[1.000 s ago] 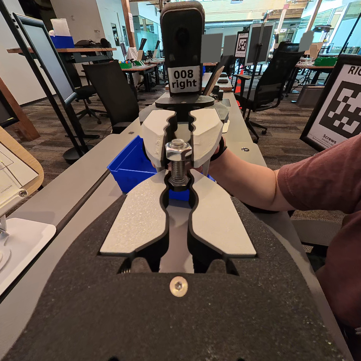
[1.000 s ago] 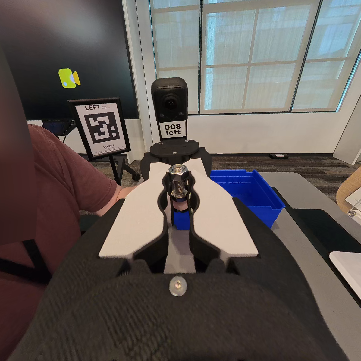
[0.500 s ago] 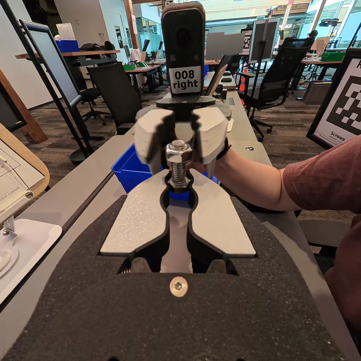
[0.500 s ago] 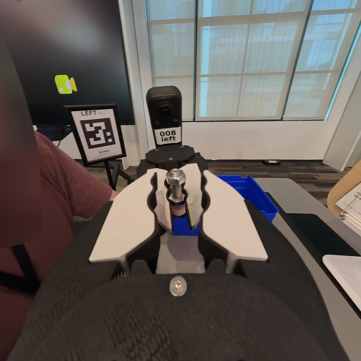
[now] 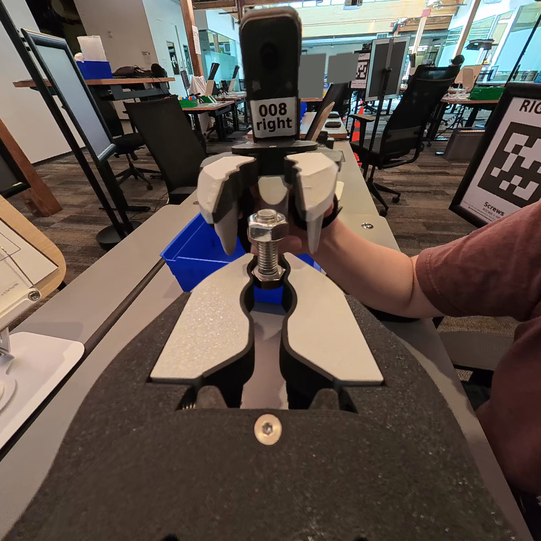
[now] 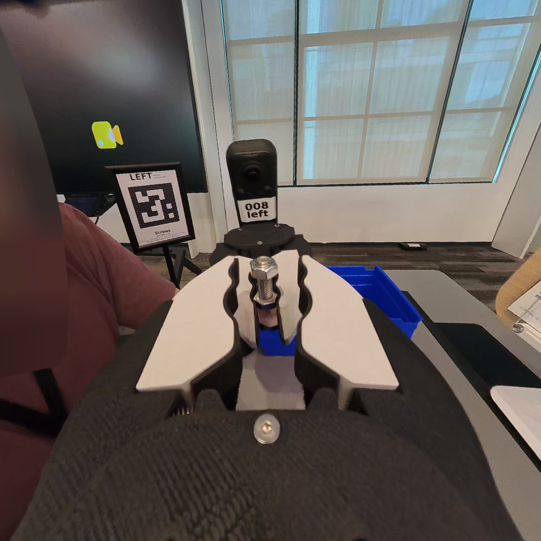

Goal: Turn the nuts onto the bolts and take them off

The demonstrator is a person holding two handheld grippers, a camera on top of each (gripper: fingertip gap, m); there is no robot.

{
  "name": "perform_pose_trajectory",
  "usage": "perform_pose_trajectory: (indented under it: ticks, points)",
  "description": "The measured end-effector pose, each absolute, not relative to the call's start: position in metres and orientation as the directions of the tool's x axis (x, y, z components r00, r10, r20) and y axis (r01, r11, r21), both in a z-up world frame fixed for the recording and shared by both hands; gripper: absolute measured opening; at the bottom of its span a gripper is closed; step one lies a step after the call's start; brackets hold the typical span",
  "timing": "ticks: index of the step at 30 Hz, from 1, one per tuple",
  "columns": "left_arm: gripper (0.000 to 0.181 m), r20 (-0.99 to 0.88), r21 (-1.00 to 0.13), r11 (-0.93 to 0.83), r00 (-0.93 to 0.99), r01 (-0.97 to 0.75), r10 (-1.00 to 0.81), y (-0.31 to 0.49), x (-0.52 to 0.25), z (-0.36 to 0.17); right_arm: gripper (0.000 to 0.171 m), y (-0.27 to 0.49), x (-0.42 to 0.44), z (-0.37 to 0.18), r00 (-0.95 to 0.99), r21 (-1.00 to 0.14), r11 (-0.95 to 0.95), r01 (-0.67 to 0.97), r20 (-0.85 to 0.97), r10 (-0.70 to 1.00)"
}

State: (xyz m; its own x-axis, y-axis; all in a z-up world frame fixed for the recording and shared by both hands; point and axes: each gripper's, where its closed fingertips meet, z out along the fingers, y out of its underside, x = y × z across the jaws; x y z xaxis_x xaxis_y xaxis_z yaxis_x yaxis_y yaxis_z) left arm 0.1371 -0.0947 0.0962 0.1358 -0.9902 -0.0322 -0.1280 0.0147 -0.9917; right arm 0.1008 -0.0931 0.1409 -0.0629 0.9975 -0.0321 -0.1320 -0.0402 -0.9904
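A steel bolt stands upright with its hex head down. My left gripper is shut on that head. A steel nut sits near the top end of the thread. My right gripper faces me, jaws open, one finger on each side of the nut and clear of it. In the right wrist view the right gripper is open around the nut without touching it. The left gripper holds the bolt from the far side.
A blue bin sits on the grey table below the grippers; it also shows in the right wrist view. A person's arm reaches in from the right. Framed marker signs and office chairs stand around. Across from one pair of fingers to the other is roughly 5 centimeters.
My right gripper was shut on the nut one second ago; it has opened and drawn back a little. The left gripper still holds the bolt in the same place.
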Motion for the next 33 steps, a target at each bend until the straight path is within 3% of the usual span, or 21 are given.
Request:
perform_pose_trajectory:
  ticks: [33]
  points:
    - [0.014,-0.021,-0.997,0.016,0.065,-0.080,-0.998,-0.110,0.136,0.108,0.033,-0.099,0.115,0.149,-0.177,-0.977,-0.118,-0.179,-0.086,0.980]
